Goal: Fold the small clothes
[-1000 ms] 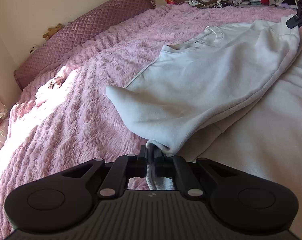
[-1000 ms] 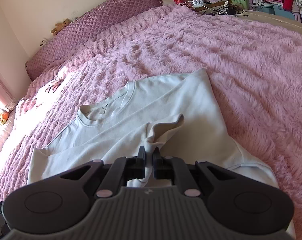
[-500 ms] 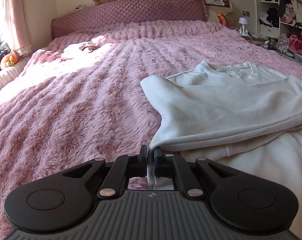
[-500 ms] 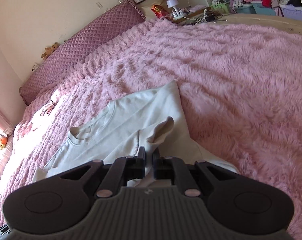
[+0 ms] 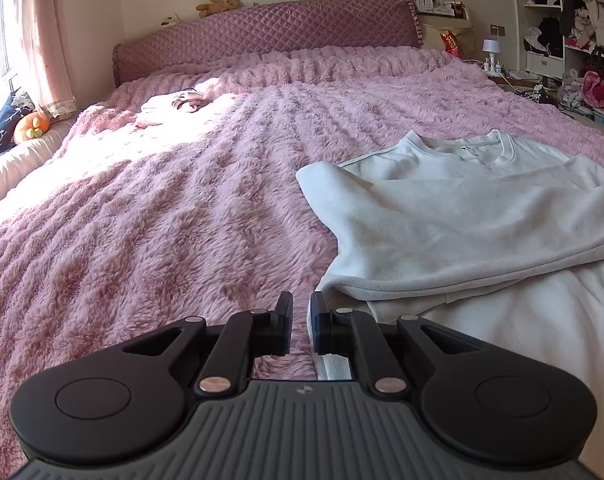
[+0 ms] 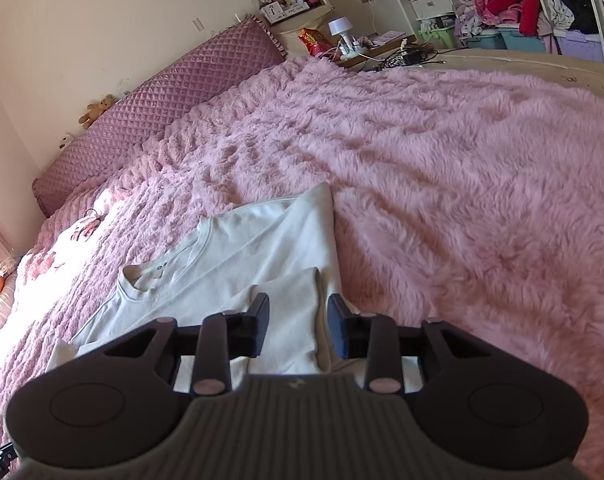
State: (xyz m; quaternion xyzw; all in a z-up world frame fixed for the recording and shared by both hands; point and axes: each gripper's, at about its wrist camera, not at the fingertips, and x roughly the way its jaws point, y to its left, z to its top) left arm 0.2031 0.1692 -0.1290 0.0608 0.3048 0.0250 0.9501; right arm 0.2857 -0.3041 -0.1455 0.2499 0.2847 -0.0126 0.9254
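Note:
A white long-sleeved top (image 5: pixel 454 216) lies on the pink fluffy bedspread (image 5: pixel 181 208), partly folded over itself, its collar toward the headboard. My left gripper (image 5: pixel 300 312) is slightly open at the top's near left corner; a ribbed hem lies under its right finger, nothing between the jaws. In the right wrist view the top (image 6: pixel 261 248) lies with a sleeve folded onto its body. My right gripper (image 6: pixel 297 316) is open wide just above that folded sleeve, holding nothing.
A quilted purple headboard (image 5: pixel 261 36) with a teddy bear (image 5: pixel 217 5) stands at the far end. A small pink garment (image 5: pixel 173 102) lies near the pillows. A cluttered nightstand (image 6: pixel 366 50) and shelves of clothes (image 6: pixel 522 4) stand to the right.
Both grippers have opened and let go of the white cloth they pinched. The lifted sleeve and hem now lie flat on the top.

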